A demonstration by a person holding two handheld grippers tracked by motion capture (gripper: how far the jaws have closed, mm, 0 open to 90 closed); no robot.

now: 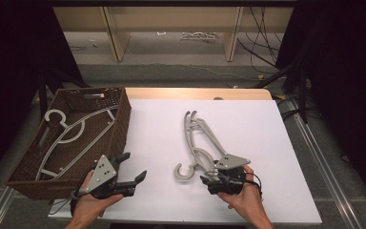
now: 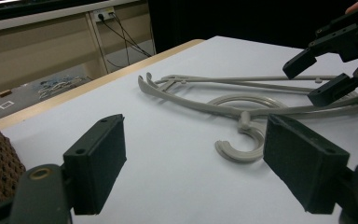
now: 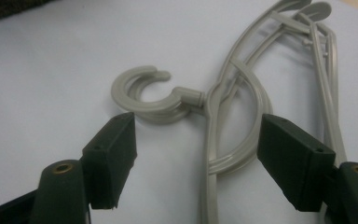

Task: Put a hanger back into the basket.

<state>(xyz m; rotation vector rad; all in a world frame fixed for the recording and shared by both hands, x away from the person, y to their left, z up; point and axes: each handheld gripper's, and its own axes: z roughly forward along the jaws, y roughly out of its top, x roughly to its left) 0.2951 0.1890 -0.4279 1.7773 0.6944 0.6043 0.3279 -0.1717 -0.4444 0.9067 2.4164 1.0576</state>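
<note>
Here, a grey plastic clothes hanger (image 1: pixel 201 143) lies flat on the white bench (image 1: pixel 152 143), its hook (image 1: pixel 183 172) toward the person and its long arms folded together, running away toward the far edge. The right claw (image 1: pixel 214 177), held in the person's right hand (image 1: pixel 243 198), sits low just beside the hook end; in the right gripper view its jaws stand spread, one to either side of the neck where the hook (image 3: pixel 144 95) joins the body, the pads not pressing on the plastic. The left claw (image 1: pixel 132 168), also spread and holding nothing, hovers over bare bench between the hanger and a brown wicker basket (image 1: pixel 119 124), in which a second, white hanger (image 1: pixel 71 133) lies.
</note>
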